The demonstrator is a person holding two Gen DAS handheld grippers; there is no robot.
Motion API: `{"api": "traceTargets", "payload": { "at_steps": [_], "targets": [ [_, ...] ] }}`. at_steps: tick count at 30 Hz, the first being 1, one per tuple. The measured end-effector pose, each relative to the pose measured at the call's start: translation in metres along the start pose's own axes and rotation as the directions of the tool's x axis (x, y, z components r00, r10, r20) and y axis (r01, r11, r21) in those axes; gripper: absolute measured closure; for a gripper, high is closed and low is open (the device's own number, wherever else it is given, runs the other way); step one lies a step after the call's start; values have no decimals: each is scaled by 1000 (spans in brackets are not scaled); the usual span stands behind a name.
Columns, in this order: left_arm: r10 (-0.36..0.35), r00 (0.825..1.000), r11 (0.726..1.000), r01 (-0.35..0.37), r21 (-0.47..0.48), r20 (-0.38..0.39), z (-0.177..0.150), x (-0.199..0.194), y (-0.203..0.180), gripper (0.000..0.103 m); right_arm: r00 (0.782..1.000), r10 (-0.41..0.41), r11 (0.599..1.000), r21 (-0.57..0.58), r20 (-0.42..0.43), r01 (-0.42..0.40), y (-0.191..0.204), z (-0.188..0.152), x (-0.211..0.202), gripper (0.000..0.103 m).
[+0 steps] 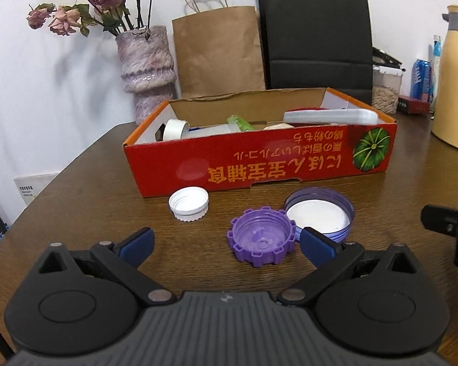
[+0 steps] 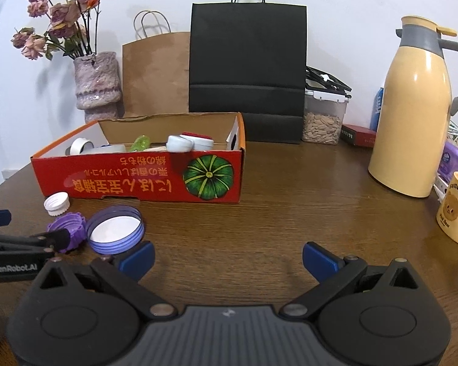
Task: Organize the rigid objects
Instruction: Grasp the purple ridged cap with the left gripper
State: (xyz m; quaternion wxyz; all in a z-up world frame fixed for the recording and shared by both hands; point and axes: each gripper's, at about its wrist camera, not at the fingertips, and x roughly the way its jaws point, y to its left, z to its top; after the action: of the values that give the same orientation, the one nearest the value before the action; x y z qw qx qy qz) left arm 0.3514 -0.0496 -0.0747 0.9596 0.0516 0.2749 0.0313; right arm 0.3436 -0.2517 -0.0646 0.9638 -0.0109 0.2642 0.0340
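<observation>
Behind the left claw (image 2: 50,238), purple cap (image 2: 71,228) partly hidden.

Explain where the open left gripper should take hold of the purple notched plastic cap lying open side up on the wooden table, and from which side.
Grip the purple notched plastic cap across its upright outer wall, coming down from above and in front. The left gripper should probably straddle the wall, avoiding the blue-rimmed lid at its right.

Both wrist views look low across the counter (image 1: 76,183) toward the back wall. The left view sits close to the lids, facing the red box (image 1: 259,158). The right view sits further right; both share the box and black bag (image 2: 247,70).
</observation>
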Motion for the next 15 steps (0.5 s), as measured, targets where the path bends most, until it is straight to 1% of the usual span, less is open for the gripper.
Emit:
{"api": "traceTargets", "payload": {
  "at_steps": [3,5,6,8,9,10,11,13,15],
  "targets": [
    [7,1000,1000,-7,-9,-11,0,5,1,0,1000,4,1000,1,-5,-4,0,0,1,0],
    [-2,1000,1000,1,-15,-21,1,9,1,4,1000,6,1000,4,-12,-6,0,0,3,0],
    [-11,1000,1000,10,-20,-25,2,10,1,8,1000,7,1000,7,-17,-7,0,-1,4,0],
    [-34,999,999,33,-32,-33,4,14,2,13,1000,9,1000,10,-26,-8,0,-1,6,0],
    [-47,998,998,46,-36,-35,4,16,1,23,1000,9,1000,12,-30,-8,0,-1,7,0],
    [-67,997,997,66,-41,-38,5,18,1,38,999,9,1000,13,-32,-8,0,-1,8,0],
    [-98,994,994,96,-44,-46,6,20,2,48,999,10,1000,14,-35,-10,0,-2,9,0],
    [-126,991,992,124,-38,-48,6,20,1,47,999,12,1000,14,-42,-11,0,-3,10,0],
    [-142,989,990,141,-30,-30,7,16,1,47,999,13,1000,13,-49,-12,1,-3,12,0]
  ]
}}
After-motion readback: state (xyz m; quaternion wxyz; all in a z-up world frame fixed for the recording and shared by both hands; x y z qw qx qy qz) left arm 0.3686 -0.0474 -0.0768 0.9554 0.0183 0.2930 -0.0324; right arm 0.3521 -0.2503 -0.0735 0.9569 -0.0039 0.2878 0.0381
